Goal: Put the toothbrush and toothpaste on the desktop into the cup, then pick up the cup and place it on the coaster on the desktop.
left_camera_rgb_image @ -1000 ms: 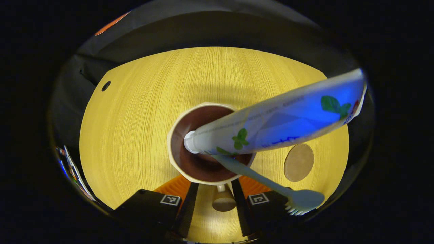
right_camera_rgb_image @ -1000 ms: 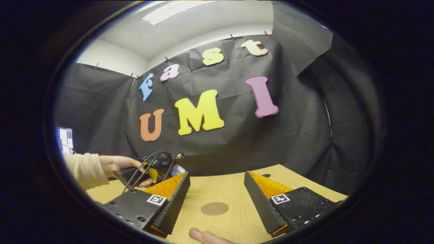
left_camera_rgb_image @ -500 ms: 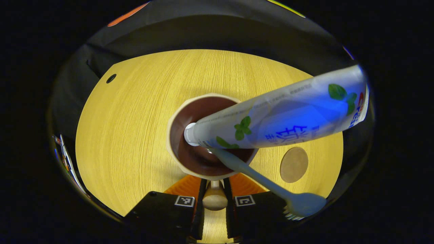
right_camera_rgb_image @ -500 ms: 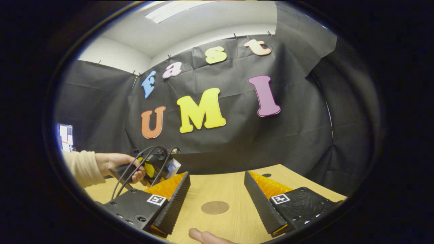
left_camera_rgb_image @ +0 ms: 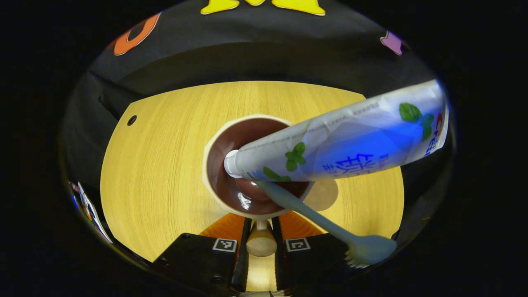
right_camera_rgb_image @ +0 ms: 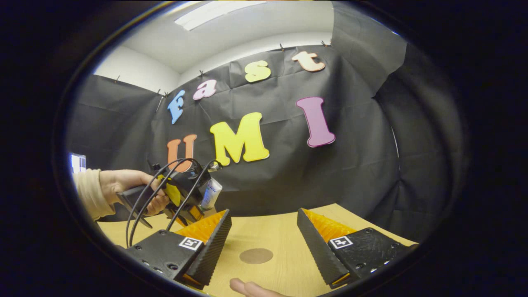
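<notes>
Left gripper view: the cup [left_camera_rgb_image: 255, 165] is seen from above, straight ahead of the left gripper [left_camera_rgb_image: 261, 247]; the inside is glossy brown, the rim cream and round.
Handle: a pale knob-ended handle [left_camera_rgb_image: 261, 241] is seen between the two fingers, which are drawn close on either side of it and appear clamped on it.
Toothpaste: the tube [left_camera_rgb_image: 338, 144] is stood cap-down in the cup and leaned out over the rim to the right of the fingers; a white cap and a white-and-blue body with green leaf marks are noted, the far end flat.
Toothbrush: the pale grey-blue brush [left_camera_rgb_image: 321, 222] is set handle-down in the cup, under the tube; the bristled head is seen to the right of the right finger.
Coaster: a flat brown disc [left_camera_rgb_image: 324, 196] is partly hidden behind the cup's right edge.
Desk: the top [left_camera_rgb_image: 165, 165] is light wood with a fine straight grain; a small dark hole is noted far left.
Right gripper view: the right gripper [right_camera_rgb_image: 264, 243] is seen with its black, saw-toothed, orange-backed fingers wide apart, nothing between them.
Coaster, right gripper view: the whole disc [right_camera_rgb_image: 256, 255] is seen on the desk [right_camera_rgb_image: 288, 247] just ahead, between the fingers.
Other gripper: it is seen far left, above the desk, held by a hand [right_camera_rgb_image: 128, 192] in a cream sleeve, cables looped over it; the tube's end [right_camera_rgb_image: 210, 194] is seen beside it.
Fingertip: one [right_camera_rgb_image: 243, 286] is noted at the bottom edge.
</notes>
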A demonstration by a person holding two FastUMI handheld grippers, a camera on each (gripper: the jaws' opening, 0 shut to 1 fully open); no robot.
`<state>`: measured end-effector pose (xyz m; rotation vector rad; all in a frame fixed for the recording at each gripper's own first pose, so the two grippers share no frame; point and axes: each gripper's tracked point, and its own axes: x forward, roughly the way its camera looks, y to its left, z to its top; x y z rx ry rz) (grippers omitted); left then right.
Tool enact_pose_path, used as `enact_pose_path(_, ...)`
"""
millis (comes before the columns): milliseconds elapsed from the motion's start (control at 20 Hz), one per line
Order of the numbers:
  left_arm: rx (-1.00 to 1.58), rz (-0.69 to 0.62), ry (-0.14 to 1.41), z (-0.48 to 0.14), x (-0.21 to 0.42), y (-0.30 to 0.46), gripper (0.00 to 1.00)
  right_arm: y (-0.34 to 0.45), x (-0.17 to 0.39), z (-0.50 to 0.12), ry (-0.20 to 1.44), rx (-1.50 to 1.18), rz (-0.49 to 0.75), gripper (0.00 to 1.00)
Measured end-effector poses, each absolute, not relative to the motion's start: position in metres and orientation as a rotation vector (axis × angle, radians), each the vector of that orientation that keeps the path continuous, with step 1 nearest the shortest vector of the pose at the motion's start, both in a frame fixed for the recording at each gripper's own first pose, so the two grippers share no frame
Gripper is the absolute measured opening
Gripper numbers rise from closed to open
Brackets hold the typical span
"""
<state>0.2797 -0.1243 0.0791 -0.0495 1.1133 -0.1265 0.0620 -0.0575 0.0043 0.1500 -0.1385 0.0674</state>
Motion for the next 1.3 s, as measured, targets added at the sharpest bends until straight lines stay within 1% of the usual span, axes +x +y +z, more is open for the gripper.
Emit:
enact_pose_path(50,-0.039,-0.141,1.119,0.088,0.285,-0.139,0.29,-0.064,0.063,0.006,-0.145,0.153,0.053,0.93)
enact_pose_path(100,-0.025,-0.159,1.125,0.096,0.291,-0.153,0.29,-0.070,0.064,0.007,-0.148,0.156,0.037,0.96)
enact_pose_path(150,-0.016,-0.173,1.133,0.103,0.297,-0.167,0.29,-0.074,0.064,0.007,-0.148,0.162,0.027,0.93)
enact_pose_path(200,-0.007,-0.185,1.142,0.110,0.303,-0.181,0.29,-0.076,0.065,0.007,-0.144,0.167,0.022,0.92)
enact_pose_path(250,0.005,-0.196,1.148,0.116,0.310,-0.194,0.29,-0.076,0.067,0.005,-0.138,0.171,0.023,0.93)
enact_pose_path(300,0.019,-0.206,1.157,0.122,0.316,-0.206,0.29,-0.078,0.067,0.003,-0.131,0.175,0.021,0.96)
enact_pose_path(350,0.033,-0.219,1.166,0.128,0.323,-0.219,0.29,-0.080,0.068,0.003,-0.130,0.178,0.019,0.93)
enact_pose_path(400,0.048,-0.231,1.175,0.135,0.330,-0.230,0.29,-0.082,0.068,0.004,-0.132,0.182,0.018,0.93)
enact_pose_path(450,0.061,-0.242,1.181,0.142,0.337,-0.241,0.29,-0.083,0.068,0.005,-0.133,0.184,0.016,0.95)
enact_pose_path(600,0.068,-0.270,1.199,0.168,0.364,-0.270,0.29,-0.089,0.068,0.005,-0.134,0.189,0.004,0.95)
enact_pose_path(800,0.081,-0.253,1.208,0.214,0.409,-0.290,0.29,-0.094,0.066,0.010,-0.144,0.207,0.001,0.95)
enact_pose_path(850,0.085,-0.247,1.201,0.229,0.423,-0.293,0.30,-0.095,0.066,0.010,-0.143,0.211,0.001,0.98)
enact_pose_path(900,0.083,-0.244,1.195,0.245,0.436,-0.297,0.30,-0.095,0.066,0.010,-0.143,0.213,0.001,0.95)
enact_pose_path(1050,0.094,-0.241,1.130,0.303,0.481,-0.308,0.30,-0.095,0.066,0.009,-0.139,0.214,0.003,0.95)
enact_pose_path(1150,0.109,-0.239,1.077,0.353,0.506,-0.313,0.30,-0.093,0.068,0.007,-0.132,0.211,0.006,0.95)
enact_pose_path(1200,0.118,-0.237,1.039,0.382,0.521,-0.316,0.30,-0.092,0.068,0.007,-0.128,0.211,0.008,0.93)
enact_pose_path(1250,0.139,-0.222,1.001,0.410,0.535,-0.315,0.29,-0.090,0.067,0.006,-0.126,0.210,0.012,0.93)
enact_pose_path(1300,0.158,-0.211,0.951,0.440,0.549,-0.315,0.28,-0.089,0.068,0.006,-0.125,0.207,0.014,0.98)
